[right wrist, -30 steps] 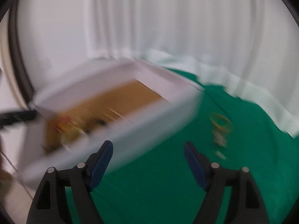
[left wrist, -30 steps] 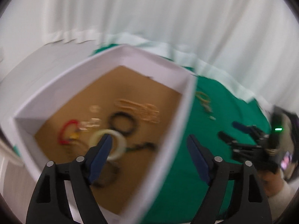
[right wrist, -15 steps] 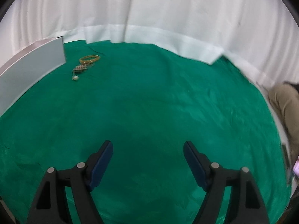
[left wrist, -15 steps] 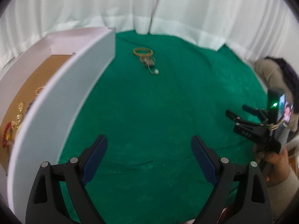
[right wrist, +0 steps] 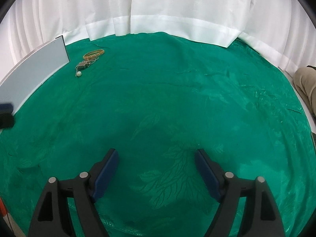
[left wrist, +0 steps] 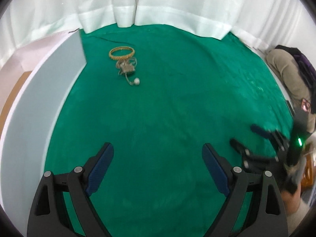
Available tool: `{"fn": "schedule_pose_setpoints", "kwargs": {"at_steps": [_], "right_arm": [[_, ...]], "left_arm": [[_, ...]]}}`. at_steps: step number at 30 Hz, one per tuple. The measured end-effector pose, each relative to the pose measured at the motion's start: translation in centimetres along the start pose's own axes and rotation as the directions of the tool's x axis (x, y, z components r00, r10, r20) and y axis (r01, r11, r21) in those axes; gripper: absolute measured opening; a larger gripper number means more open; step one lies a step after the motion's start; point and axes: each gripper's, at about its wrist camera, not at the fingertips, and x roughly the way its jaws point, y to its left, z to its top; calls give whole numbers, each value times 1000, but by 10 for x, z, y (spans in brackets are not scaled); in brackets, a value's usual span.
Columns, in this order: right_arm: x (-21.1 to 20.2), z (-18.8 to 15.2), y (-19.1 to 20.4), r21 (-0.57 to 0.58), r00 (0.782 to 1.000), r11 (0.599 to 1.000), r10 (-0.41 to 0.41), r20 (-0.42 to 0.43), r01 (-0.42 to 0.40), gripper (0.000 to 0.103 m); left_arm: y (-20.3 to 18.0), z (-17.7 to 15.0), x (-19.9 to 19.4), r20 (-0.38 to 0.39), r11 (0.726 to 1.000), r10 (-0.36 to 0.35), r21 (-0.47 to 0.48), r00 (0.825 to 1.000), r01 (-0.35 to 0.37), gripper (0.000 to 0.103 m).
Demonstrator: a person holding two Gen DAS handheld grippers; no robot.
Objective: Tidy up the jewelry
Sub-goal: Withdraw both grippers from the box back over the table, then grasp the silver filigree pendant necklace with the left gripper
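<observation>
Two pieces: gold bangle (left wrist: 121,53) and a chain pendant with a pearl (left wrist: 128,71), both lying on the cloth outside the box.
Bangle: flat on the green cloth (left wrist: 167,108), upper left of the left wrist view; far upper left of the right wrist view (right wrist: 94,54).
Pendant: just below the bangle, its tangled chain touching or overlapping the bangle's near rim; the white pearl (left wrist: 136,81) lies at its lower end. In the right wrist view (right wrist: 83,65) it trails toward the lower left.
White box: its grey-white outer wall (left wrist: 39,106) runs down the left edge of the left wrist view; the wall's far corner stands just left of the bangle, apart from it. A strip of brown floor shows inside at the far left.
Open room: bare cloth fills the centre and right of both views, from the jewelry down to the fingers.
Cloth edge: meets the hem of the white curtain (right wrist: 158,15) along the top.
Left gripper (left wrist: 158,167): blue-padded fingers spread wide, nothing between them, over bare cloth.
Right gripper (right wrist: 157,174): fingers likewise wide apart and empty; blurred at the right edge of the left wrist view (left wrist: 254,136).
Right margin: a person's khaki clothing (left wrist: 286,75) beyond the cloth.
</observation>
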Motion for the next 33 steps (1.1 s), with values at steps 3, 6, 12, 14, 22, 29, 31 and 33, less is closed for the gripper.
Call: {"fn": "schedule_pose_setpoints", "kwargs": {"at_steps": [3, 6, 12, 14, 22, 29, 31, 33], "right_arm": [[0, 0, 0, 2, 1000, 1000, 2, 0, -2, 82], [0, 0, 0, 2, 1000, 1000, 3, 0, -3, 82], [0, 0, 0, 3, 1000, 1000, 4, -1, -4, 83], [0, 0, 1, 3, 1000, 1000, 4, -1, -4, 83], [0, 1, 2, 3, 1000, 1000, 4, -1, -4, 83], [0, 1, 2, 3, 1000, 1000, 4, -1, -4, 84], [0, 1, 2, 4, 1000, 1000, 4, -2, -4, 84], [0, 1, 2, 4, 1000, 1000, 4, -2, -4, 84]], "left_arm": [[5, 20, 16, -9, 999, 19, -36, 1000, -19, 91], [13, 35, 29, -4, 998, 44, -49, 999, -44, 91], [40, 51, 50, -21, 992, 80, -95, 997, -82, 91], [50, 52, 55, -24, 989, 94, -116, 995, -96, 92], [69, 55, 70, -9, 987, 31, -156, 999, -32, 91], [83, 79, 83, 93, 985, -23, -171, 995, 39, 91], [81, 91, 95, 81, 988, -17, -152, 997, 29, 91], [77, 100, 107, 66, 990, -13, -137, 998, 22, 91]]}}
